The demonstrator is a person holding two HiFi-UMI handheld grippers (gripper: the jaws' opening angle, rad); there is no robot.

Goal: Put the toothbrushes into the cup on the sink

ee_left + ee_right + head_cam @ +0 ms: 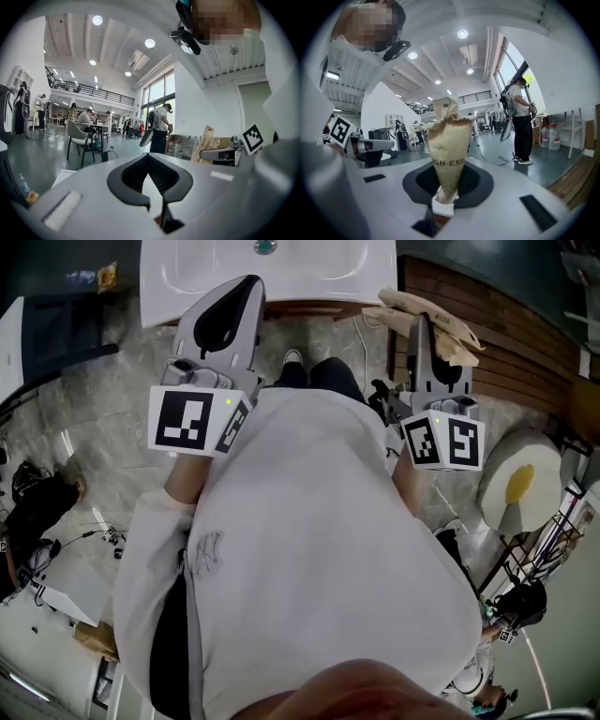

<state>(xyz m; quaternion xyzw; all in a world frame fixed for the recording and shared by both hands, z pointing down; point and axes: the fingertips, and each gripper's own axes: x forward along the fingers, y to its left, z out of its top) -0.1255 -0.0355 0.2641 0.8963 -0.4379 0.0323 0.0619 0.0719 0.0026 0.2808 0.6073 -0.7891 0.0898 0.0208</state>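
Note:
In the head view both grippers are held out in front of a person in a white sweater, pointing toward the white sink (187,282) at the top edge. My right gripper (424,322) is shut on a cream paper-wrapped pack (427,307) that sticks out past its tips. The right gripper view shows the same pack (447,145) upright between the black jaws, with printed letters on it. My left gripper (246,287) has its black jaws meeting at the tips with nothing between them, as the left gripper view (149,158) also shows. No cup is in view.
Brown wooden boards (506,324) lie right of the sink. A round white object with a yellow centre (518,486) stands at the right, and cables and bags (37,502) lie on the marble floor at the left. A standing person (520,122) and a chair (77,138) are farther off.

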